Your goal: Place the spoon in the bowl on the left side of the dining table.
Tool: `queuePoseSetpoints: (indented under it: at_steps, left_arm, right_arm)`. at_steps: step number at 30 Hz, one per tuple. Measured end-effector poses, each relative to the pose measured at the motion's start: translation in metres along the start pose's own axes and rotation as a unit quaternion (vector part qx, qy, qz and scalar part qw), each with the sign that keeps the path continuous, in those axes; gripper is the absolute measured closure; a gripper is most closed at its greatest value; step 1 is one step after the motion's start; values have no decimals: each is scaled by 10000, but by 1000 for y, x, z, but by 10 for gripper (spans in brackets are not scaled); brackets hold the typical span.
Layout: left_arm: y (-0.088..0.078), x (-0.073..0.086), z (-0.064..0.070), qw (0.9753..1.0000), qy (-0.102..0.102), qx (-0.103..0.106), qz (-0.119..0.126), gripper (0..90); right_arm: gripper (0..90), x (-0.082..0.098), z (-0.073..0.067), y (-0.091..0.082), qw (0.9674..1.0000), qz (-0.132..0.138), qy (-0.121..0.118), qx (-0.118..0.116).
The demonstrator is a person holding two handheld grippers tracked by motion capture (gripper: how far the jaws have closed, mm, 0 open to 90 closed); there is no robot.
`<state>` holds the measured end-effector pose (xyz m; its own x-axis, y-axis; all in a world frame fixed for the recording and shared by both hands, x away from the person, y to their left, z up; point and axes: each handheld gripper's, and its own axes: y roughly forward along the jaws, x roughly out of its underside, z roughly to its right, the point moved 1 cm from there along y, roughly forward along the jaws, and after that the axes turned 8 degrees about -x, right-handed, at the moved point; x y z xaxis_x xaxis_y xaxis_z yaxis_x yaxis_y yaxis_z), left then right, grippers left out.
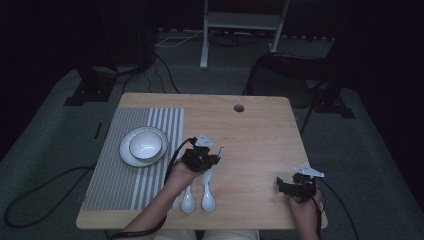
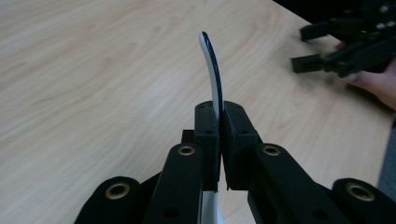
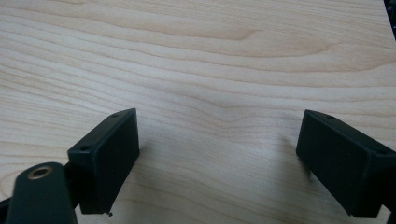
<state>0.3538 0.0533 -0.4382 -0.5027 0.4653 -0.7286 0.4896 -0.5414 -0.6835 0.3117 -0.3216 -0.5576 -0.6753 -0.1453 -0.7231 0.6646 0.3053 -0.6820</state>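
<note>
Three white spoons; one bowl; one plate; one striped placemat; two grippers.

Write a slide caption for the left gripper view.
Left gripper fingers shut on a white spoon handle above the wooden table, right gripper open beyond.

The desk is pale wood with a smooth, matt grain finish. By its left edge lies a striped grey and white placemat that looks like woven cloth. On it, the plate and the bowl look like glossy white ceramic, as do the spoons near the front edge. The spoon handle between the left gripper's jaws is glossy. Both grippers, the right gripper too, look like matt black plastic, with brass-coloured metal rivets.
</note>
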Motion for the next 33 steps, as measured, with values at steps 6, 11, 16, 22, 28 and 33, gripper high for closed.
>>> queuePoseSetpoints:
  at_steps: [6,11,16,22,28,33]
  left_arm:
    - [-21,1,-27,9994,-240,-209,164,856]
    - [-42,2,-53,9972,-498,-392,386,856]
    - [-55,9,-74,9945,-714,-595,475,855]
    - [-64,19,-99,9911,-905,-829,510,855]
    - [-78,26,-124,9860,-1130,-1057,617,855]
    - [-89,33,-146,9830,-1147,-1224,749,855]
  right_arm:
    - [126,0,0,0,10000,-6,12,-1]
    - [126,0,0,0,10000,-6,8,-1]
    - [126,0,0,0,10000,-6,5,-1]
    - [126,0,0,0,10000,-7,6,0]
    - [126,0,0,0,10000,-5,4,5]
    - [126,0,0,0,10000,-5,4,5]
